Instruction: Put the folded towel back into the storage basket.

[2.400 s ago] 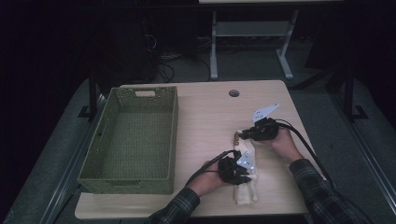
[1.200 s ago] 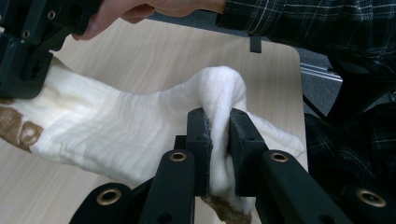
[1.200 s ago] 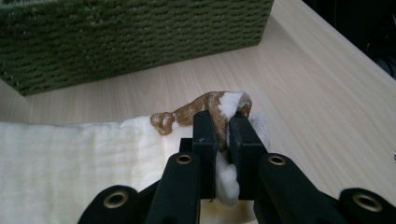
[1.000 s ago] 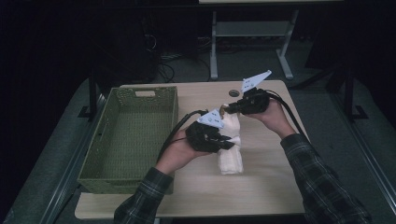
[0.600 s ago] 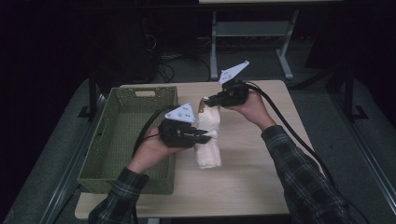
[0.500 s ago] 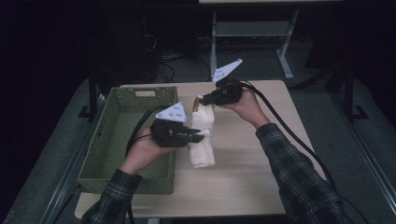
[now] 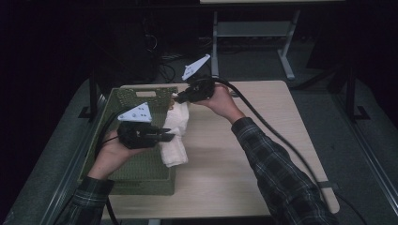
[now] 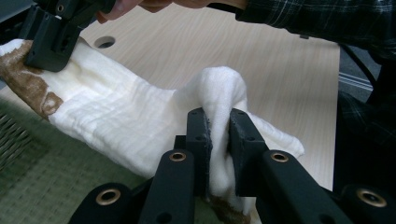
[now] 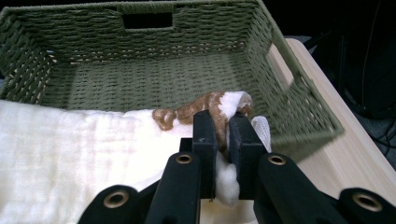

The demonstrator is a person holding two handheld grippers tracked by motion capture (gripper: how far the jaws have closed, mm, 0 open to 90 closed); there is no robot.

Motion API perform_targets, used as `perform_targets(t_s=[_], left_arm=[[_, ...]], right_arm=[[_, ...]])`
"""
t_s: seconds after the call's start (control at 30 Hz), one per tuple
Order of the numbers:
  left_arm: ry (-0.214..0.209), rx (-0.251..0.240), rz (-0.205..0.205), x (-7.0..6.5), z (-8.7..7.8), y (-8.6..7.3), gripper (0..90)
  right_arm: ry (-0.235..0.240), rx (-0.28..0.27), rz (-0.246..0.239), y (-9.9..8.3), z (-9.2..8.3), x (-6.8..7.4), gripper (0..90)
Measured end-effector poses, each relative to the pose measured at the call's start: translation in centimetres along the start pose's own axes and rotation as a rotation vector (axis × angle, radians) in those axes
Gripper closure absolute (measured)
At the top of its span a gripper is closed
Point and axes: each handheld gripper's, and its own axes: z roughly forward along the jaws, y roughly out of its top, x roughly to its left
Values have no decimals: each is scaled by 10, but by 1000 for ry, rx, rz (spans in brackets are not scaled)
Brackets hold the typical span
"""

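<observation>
A folded white cloth with brown patches hangs between both grippers, over the right rim of the green woven basket. My left gripper is shut on a bunched fold of the cloth; in its own view the pads pinch the white fabric. My right gripper is shut on the brown-stained end of the cloth, held just above the basket's inside. The right gripper also appears at the top left of the left gripper view, clamped on that far end.
The basket stands on the left part of a light wooden table with a round cable hole. Black cables trail from the grippers across the table. A desk frame stands behind, on dark floor.
Both grippers have carried the cloth leftward from the middle of the table to the basket's right rim, lifting it slightly. Both stayed shut on it.
</observation>
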Motion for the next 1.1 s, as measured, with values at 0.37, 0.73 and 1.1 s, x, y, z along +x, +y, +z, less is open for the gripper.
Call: perform_targets(t_s=[0.37,0.73,1.1], left_arm=[[32,18,-37,9,-22,-25,792],[19,53,-46,15,-25,-38,786],[23,36,-58,17,-25,-47,647]], right_arm=[[25,14,-49,25,37,12,828],[42,21,-41,25,53,14,828],[57,27,-29,23,65,16,828]])
